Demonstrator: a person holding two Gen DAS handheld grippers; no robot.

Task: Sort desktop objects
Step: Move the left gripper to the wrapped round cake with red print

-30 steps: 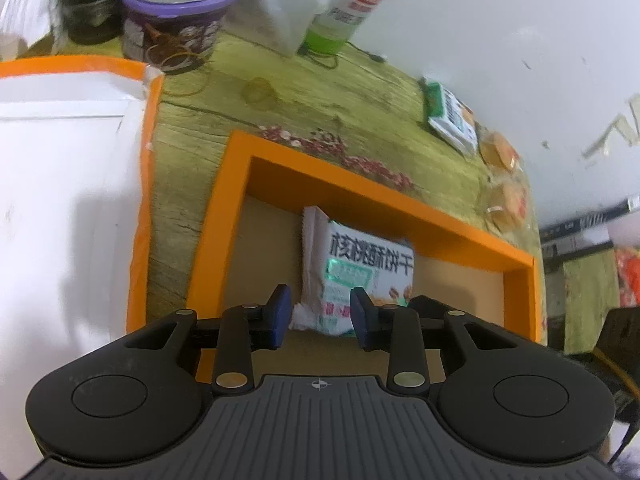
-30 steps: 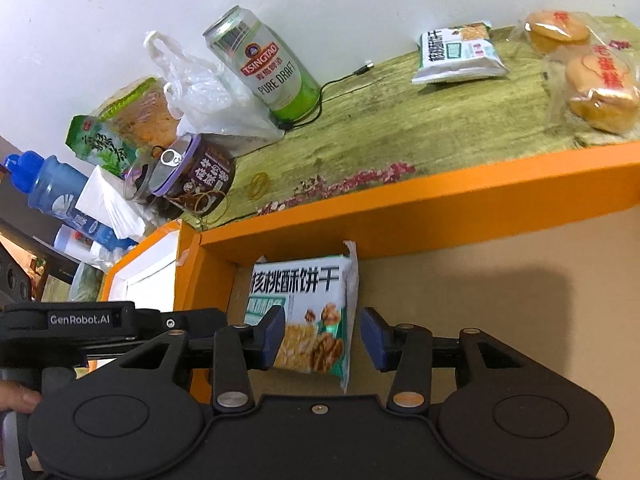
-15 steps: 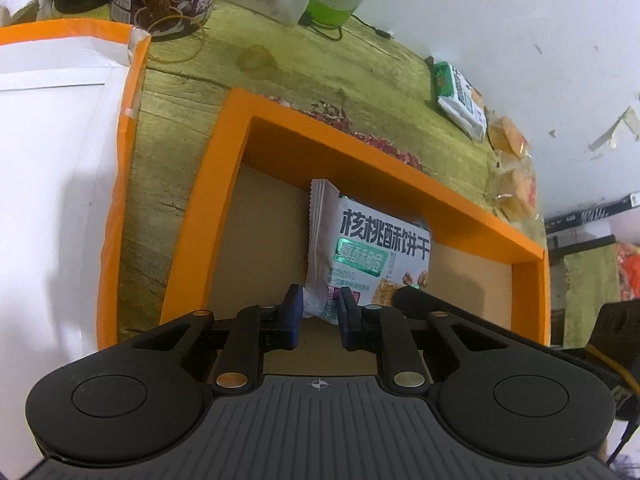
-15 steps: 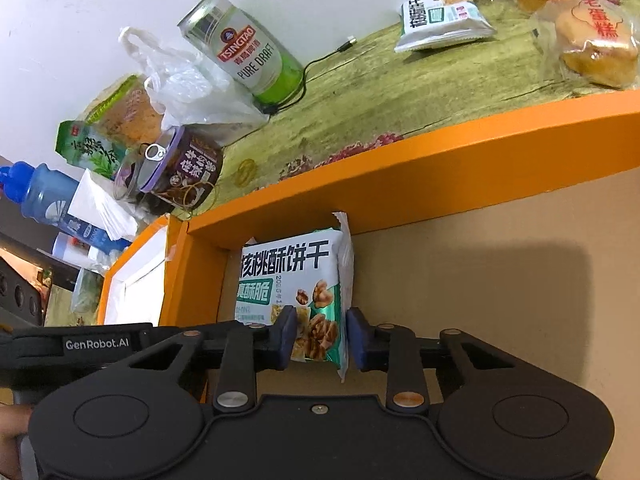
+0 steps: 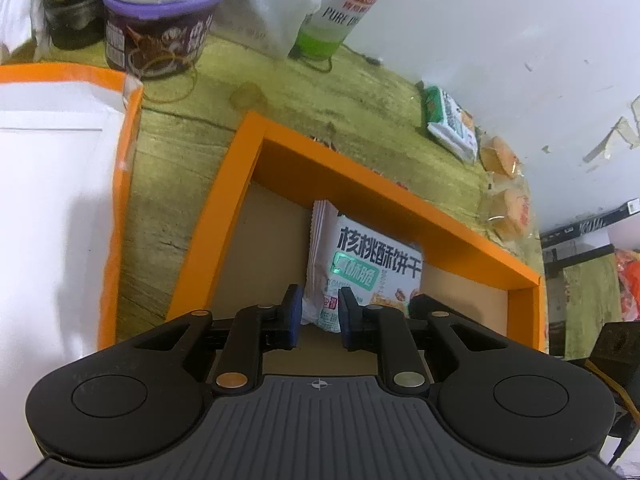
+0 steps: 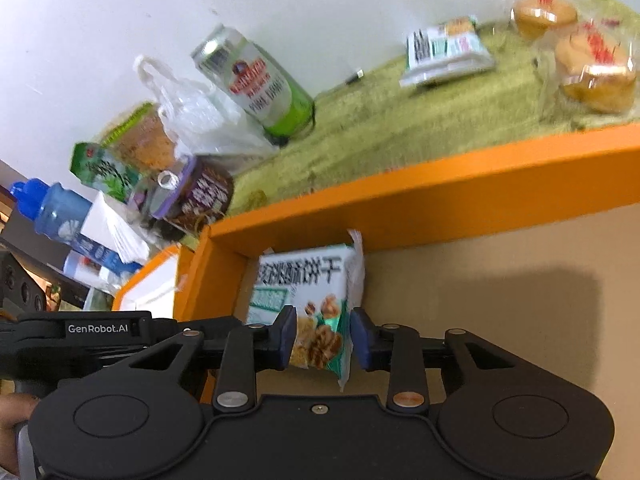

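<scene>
A white and green biscuit packet [image 5: 372, 256] with walnut pictures sits in the back left corner of the orange-walled cardboard box [image 5: 224, 216]. My left gripper [image 5: 319, 316] is closed on the packet's near left corner. In the right wrist view the same packet [image 6: 312, 280] stands between the blue pads of my right gripper [image 6: 323, 338], which pinches its lower end. The box's orange back wall [image 6: 440, 196] runs right behind it. The left gripper's black body [image 6: 96, 330] shows at the left edge of the right wrist view, and a hand [image 6: 12, 424] holds it.
On the wooden table behind the box stand a beer can [image 6: 256, 84], a purple-lidded cup [image 5: 160, 20], a clear plastic bag [image 6: 192, 112], a second biscuit packet [image 6: 444, 50] and wrapped cakes [image 6: 592, 64]. A white, orange-edged box [image 5: 60, 200] lies to the left. A blue bottle [image 6: 52, 208] stands far left.
A second ago both grippers stood open around the packet; both have since closed on it. In the last half second both cameras tilted and the right view blurred.
</scene>
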